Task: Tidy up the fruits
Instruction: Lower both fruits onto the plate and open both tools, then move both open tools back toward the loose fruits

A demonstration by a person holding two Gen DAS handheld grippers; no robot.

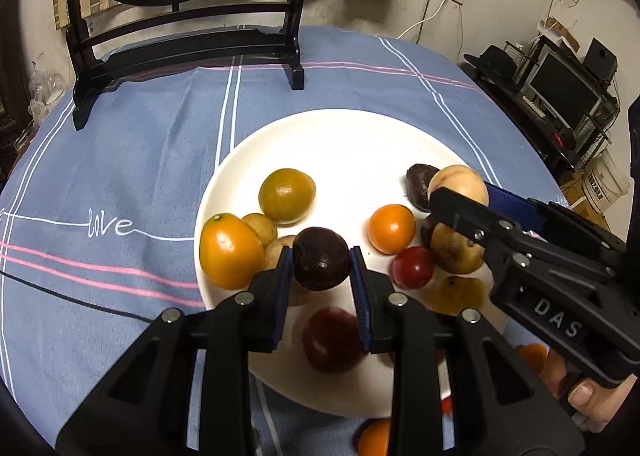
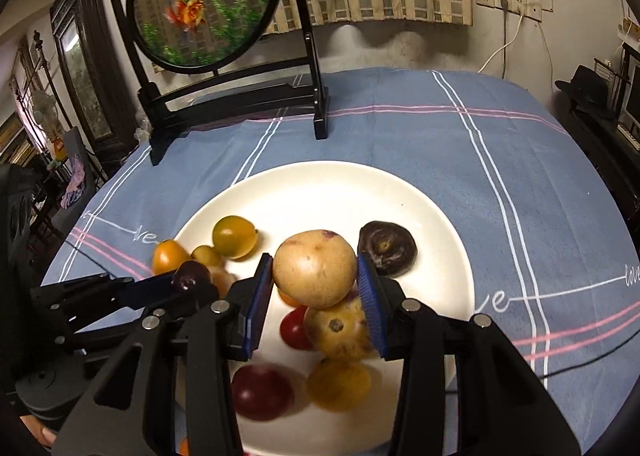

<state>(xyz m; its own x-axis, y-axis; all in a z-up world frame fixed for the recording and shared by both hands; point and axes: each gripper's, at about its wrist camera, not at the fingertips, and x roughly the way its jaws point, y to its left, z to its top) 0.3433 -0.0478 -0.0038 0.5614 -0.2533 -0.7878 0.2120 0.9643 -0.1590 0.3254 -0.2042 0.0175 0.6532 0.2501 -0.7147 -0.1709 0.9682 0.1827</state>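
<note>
A white plate [image 1: 340, 136] [image 2: 320, 184] on the blue tablecloth holds several small fruits: yellow-orange, red, tan and dark ones. My left gripper [image 1: 320, 262] [image 2: 188, 282] is shut on a dark purple round fruit [image 1: 320, 258] [image 2: 191, 274], held just above the plate's near left part. My right gripper [image 2: 316, 278] [image 1: 456, 196] is shut on a tan round fruit [image 2: 316, 272] [image 1: 458, 182], over the plate's right half. A wrinkled dark fruit [image 2: 386, 248] [image 1: 418, 180] lies just beyond it. A red tomato [image 1: 412, 267] and an orange one [image 1: 391, 229] lie between the grippers.
A black stand with a round goldfish screen [image 2: 208, 8] [image 1: 180, 52] stands at the table's far left. Orange fruits [image 1: 374, 438] lie off the plate by the near edge. A person's hand [image 1: 580, 392] grips the right tool. Shelves crowd the right wall.
</note>
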